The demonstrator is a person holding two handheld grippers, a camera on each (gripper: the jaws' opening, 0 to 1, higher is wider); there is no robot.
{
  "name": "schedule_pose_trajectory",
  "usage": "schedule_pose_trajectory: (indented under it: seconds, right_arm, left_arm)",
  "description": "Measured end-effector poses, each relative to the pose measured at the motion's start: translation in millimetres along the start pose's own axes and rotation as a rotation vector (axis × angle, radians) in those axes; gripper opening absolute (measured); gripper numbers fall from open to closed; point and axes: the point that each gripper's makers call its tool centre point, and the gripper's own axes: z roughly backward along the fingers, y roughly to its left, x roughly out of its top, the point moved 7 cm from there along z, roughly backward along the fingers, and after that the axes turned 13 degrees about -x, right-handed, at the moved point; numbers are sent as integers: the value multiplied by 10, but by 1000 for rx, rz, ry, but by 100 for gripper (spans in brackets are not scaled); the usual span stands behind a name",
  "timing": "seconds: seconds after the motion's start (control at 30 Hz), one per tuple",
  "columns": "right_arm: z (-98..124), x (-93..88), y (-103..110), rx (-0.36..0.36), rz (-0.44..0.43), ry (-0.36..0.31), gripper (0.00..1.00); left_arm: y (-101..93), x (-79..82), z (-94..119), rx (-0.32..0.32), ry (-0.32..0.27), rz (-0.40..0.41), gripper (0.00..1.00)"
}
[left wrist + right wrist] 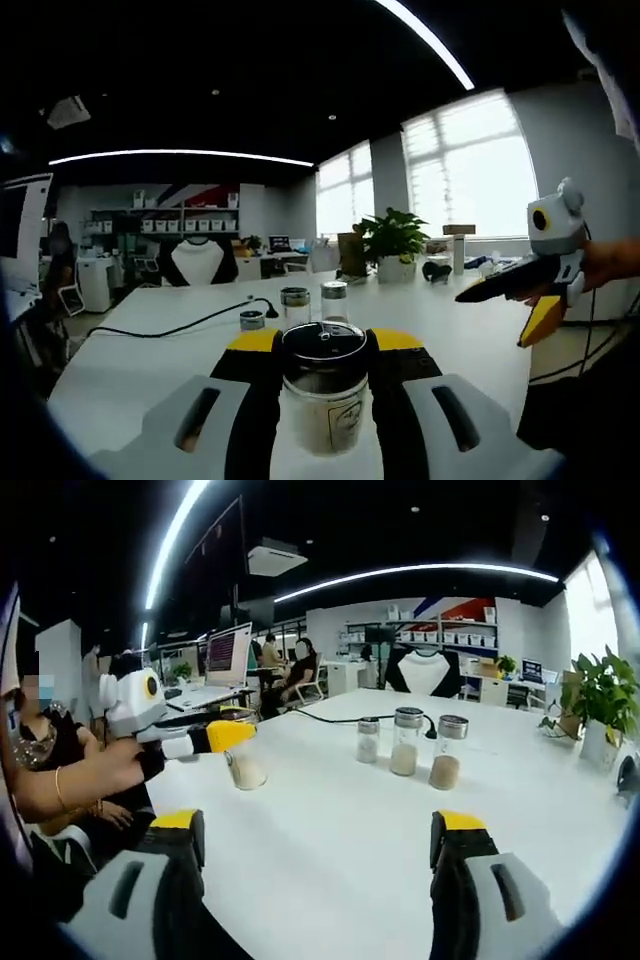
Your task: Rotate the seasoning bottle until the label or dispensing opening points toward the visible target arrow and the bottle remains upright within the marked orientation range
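White and broad, the surface [330, 820] runs back toward a potted plant [392, 240] by the windows. Near its edge, the left hand-held gripper [325, 385] is clenched on the seasoning bottle [324, 395], which stands upright between the yellow-tipped jaws, long axis vertical, base on or just above the top. The right hand-held gripper [318, 855] hangs released, jaws wide apart, well off to the side. Three other jars [405, 742] stand farther back. I cannot spot a target arrow, so the turn looks like the left hand's job.

White table [330, 820] bearing three seasoning bottles [405, 742], black cable [340, 718]
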Motion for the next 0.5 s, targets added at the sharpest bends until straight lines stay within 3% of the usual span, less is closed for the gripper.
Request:
schedule_pose_trajectory:
  seconds: [0.1,0.5]
  right_arm:
    - [-5,-29,32,18,47,13,94]
    - [-14,-13,13,14,25,23,95]
  left_arm:
    - [90,-113,-3,-2,-19,53,35]
    - [257,-304,-82,-23,33,1,35]
